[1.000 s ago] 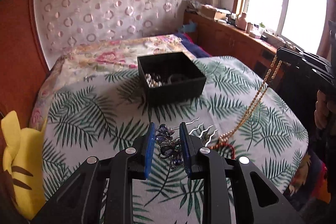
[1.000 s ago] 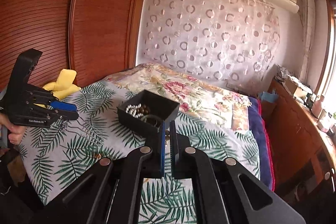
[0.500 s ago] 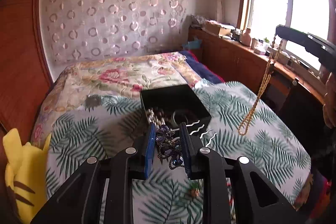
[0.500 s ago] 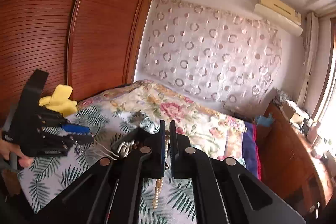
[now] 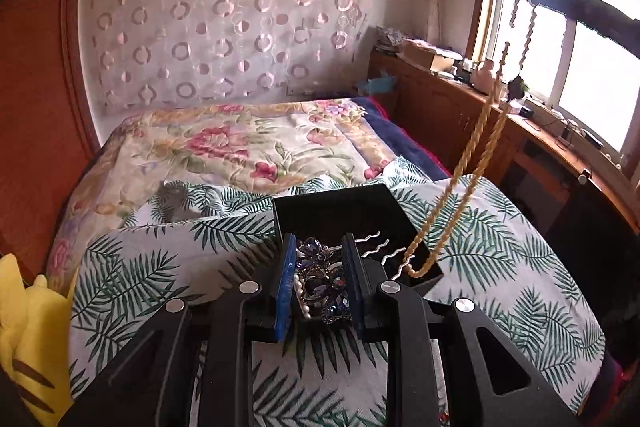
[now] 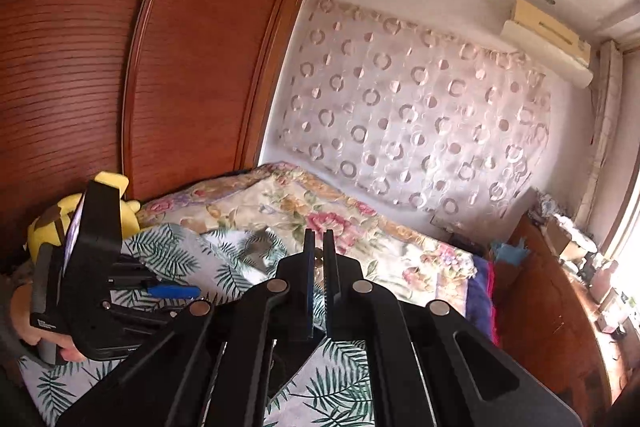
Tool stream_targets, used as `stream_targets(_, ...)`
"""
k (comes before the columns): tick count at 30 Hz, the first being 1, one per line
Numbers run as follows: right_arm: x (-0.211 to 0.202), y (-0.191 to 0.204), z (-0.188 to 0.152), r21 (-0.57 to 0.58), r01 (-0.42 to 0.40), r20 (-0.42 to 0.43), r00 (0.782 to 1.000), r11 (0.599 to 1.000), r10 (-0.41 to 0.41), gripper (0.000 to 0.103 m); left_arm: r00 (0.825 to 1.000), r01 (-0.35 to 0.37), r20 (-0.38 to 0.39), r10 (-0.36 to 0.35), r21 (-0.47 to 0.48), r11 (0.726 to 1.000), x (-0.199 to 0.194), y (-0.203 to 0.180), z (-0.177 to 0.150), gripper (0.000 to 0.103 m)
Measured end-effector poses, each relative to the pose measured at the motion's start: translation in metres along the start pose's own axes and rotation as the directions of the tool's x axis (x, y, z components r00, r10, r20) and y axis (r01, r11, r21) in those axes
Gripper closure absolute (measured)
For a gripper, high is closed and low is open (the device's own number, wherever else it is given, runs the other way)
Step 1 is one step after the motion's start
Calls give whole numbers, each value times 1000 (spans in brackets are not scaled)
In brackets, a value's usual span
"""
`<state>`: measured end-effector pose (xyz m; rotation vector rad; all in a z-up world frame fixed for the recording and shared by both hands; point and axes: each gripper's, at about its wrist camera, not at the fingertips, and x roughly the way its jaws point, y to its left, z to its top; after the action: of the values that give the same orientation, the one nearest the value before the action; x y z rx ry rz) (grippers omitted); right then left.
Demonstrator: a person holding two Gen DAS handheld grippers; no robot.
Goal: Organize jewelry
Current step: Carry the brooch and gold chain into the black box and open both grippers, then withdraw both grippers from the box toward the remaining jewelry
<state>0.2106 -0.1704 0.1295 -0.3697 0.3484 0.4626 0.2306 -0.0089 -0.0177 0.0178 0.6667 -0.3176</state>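
Palm-leaf printed bedspread (image 5: 500, 251) carries an open black square box (image 5: 344, 211). Above its near edge, a dark blue jewelled hair comb with wavy silver prongs (image 5: 320, 279) is clamped by the left gripper (image 5: 318, 279). A long golden beaded necklace (image 5: 476, 147) dangles into the box, pinched by the closed right gripper (image 6: 319, 259).

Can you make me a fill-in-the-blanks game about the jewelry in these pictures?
1. The left gripper holds a comb with ____ gems.
2. The bead necklace hangs down from the ____ gripper.
3. The box on the bed is ____ in colour.
4. The cloth under the box has a green ____ print.

Missing words: blue; right; black; leaf
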Motion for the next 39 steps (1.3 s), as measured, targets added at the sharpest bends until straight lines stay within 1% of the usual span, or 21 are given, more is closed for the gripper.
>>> stream_targets(3, 22, 1, -16, 13, -24, -43, 999, 1000, 24, 98, 1000, -3, -11, 3, 1, 1000, 11, 2, 1, 81)
stream_targets(7, 52, 4, -42, 34, -59, -112, 992, 998, 63, 98, 1000, -2, -26, 2, 1, 1000, 25, 5, 2, 81)
stream_targets(10, 66, 5, -58, 57, -81, -142, 986, 995, 89, 98, 999, -3, -32, 3, 1, 1000, 34, 5, 3, 81)
stream_targets(16, 104, 0, -87, 123, -126, -212, 966, 984, 150, 98, 999, -2, -45, 1, -4, 1000, 53, 8, 9, 81)
stream_targets(22, 130, -5, -107, 199, -159, -247, 947, 967, 207, 97, 998, -6, -55, 6, 4, 1000, 66, 5, 12, 81)
stream_targets(25, 134, -7, -112, 214, -162, -252, 944, 963, 215, 97, 998, -8, -57, 8, 8, 1000, 69, 4, 12, 81)
stream_targets(26, 134, -8, -113, 215, -162, -252, 944, 963, 215, 94, 998, -8, -59, 8, 6, 1000, 71, 4, 13, 81)
stream_targets(27, 134, -9, -114, 218, -159, -252, 944, 963, 213, 85, 998, -9, -61, 9, 5, 1000, 73, 4, 13, 81)
stream_targets(29, 134, -11, -115, 223, -160, -251, 944, 961, 216, 79, 998, -10, -63, 11, 5, 1000, 75, 5, 14, 81)
stream_targets(39, 114, -6, -125, 236, -164, -246, 944, 958, 222, 79, 998, -4, -64, 3, -19, 1000, 82, 9, 16, 81)
